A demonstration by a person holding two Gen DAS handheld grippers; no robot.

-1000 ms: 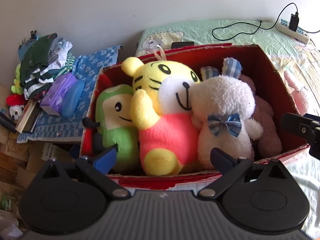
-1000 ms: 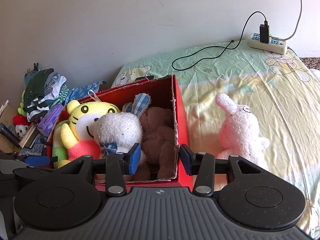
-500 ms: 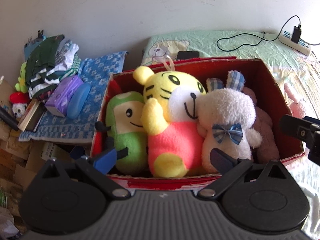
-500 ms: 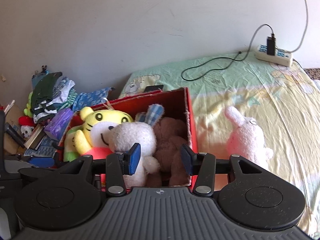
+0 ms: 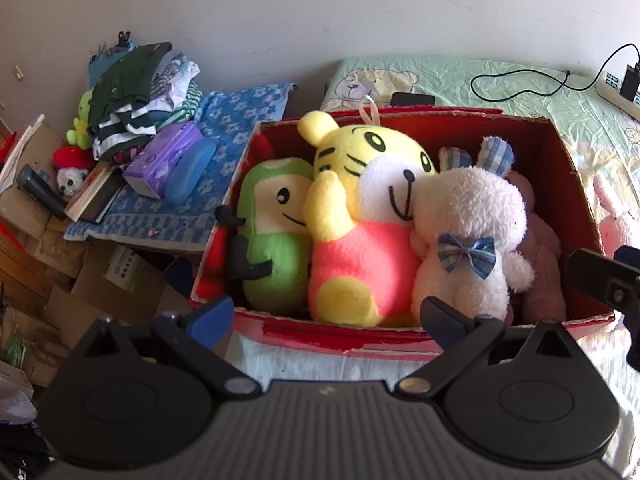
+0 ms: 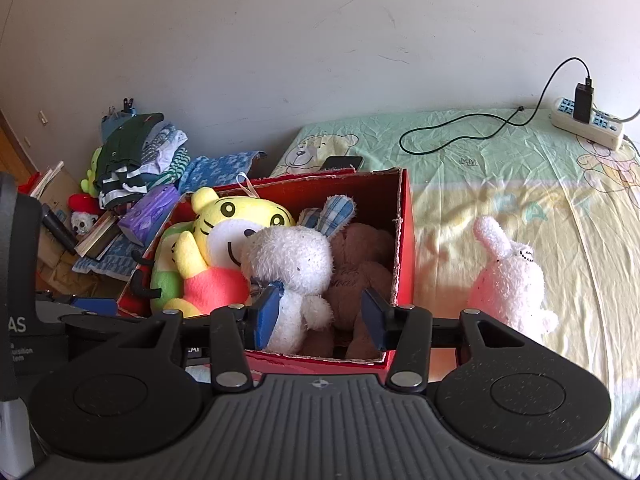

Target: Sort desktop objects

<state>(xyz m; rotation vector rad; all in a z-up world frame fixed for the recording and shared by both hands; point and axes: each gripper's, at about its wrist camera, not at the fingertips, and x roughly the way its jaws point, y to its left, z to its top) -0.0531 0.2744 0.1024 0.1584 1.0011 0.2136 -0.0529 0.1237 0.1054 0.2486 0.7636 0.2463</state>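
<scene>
The left gripper (image 5: 324, 318) hangs with its fingers spread wide and holding nothing, just in front of the near wall of the red box (image 5: 400, 342), which stands on the bed (image 6: 520, 200) at its left edge. The right gripper (image 6: 318, 318) is moderately open and also empty, poised above the box's near right corner, over the white bunny (image 6: 298, 268) and brown bear (image 6: 360, 276). The box also holds a yellow tiger (image 5: 360, 216) and green plush (image 5: 272, 236) packed side by side, while a pink bunny (image 6: 510, 280) sits on the bed just right of the box
</scene>
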